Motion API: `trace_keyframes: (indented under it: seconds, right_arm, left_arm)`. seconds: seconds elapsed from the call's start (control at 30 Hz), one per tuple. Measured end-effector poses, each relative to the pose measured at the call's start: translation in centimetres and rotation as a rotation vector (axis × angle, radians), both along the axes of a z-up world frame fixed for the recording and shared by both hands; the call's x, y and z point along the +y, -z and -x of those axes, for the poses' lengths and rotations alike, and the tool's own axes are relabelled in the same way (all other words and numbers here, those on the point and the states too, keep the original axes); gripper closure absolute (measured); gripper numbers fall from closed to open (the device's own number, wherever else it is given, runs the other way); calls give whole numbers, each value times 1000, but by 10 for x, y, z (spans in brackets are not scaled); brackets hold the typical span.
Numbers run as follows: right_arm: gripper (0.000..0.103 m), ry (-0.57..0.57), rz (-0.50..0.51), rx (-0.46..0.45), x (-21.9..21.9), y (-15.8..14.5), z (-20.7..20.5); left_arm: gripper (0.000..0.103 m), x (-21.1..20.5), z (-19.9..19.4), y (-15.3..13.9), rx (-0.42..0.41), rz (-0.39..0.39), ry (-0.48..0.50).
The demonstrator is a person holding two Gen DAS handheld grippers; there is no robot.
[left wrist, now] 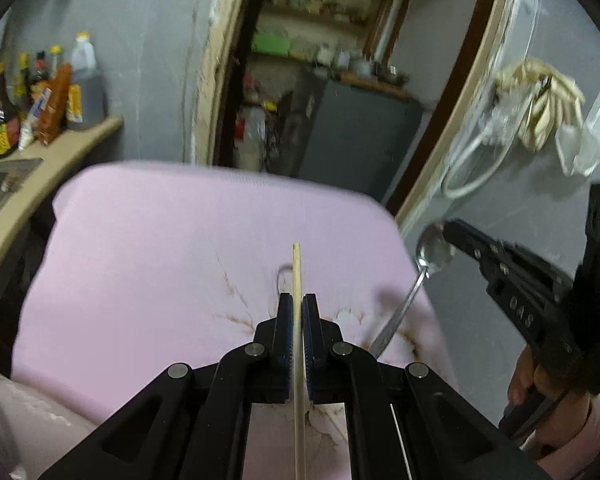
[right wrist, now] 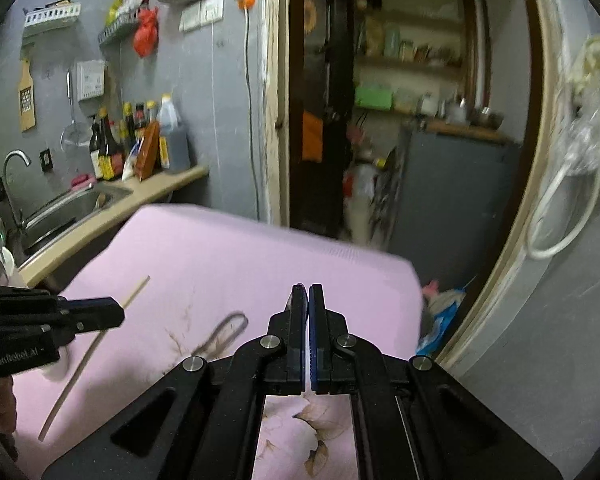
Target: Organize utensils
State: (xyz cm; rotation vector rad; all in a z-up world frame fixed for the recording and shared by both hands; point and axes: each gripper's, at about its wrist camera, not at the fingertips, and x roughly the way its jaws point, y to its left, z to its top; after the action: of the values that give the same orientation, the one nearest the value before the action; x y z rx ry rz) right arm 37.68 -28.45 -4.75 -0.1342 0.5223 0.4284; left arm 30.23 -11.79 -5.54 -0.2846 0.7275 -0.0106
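Left gripper [left wrist: 297, 304] was clenched on a chopstick [left wrist: 297, 280], lifted off the pink cloth [left wrist: 160, 260]. Right gripper [right wrist: 308, 294] was clamped on a spoon [left wrist: 432, 250], seen from the left wrist view with its bowl up beside the fingertips. Best done by keeping both grips firm and moving slowly, since both utensils are thin and could pivot. Both grippers pointed forward and tilted down over the cloth; a hand [left wrist: 528, 380] held the right tool's handle.

A pink cloth [left wrist: 160, 260] covers the flat surface, blurred at its far edge. Brown flower print [left wrist: 236, 316] runs across its near part. A thin grey loop [right wrist: 220, 336] lies beside the print; object or mark, I cannot tell.
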Motion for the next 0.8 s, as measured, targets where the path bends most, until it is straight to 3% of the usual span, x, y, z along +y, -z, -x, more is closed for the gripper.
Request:
trace_keyframes:
  seconds: [0.4, 0.8]
  right_arm:
    - [101, 33, -44, -157, 34, -92, 76]
    - [101, -9, -19, -296, 113, -145, 152]
  left_arm:
    - [98, 52, 46, -88, -227, 28, -71]
    - [98, 128, 93, -136, -354, 4, -124]
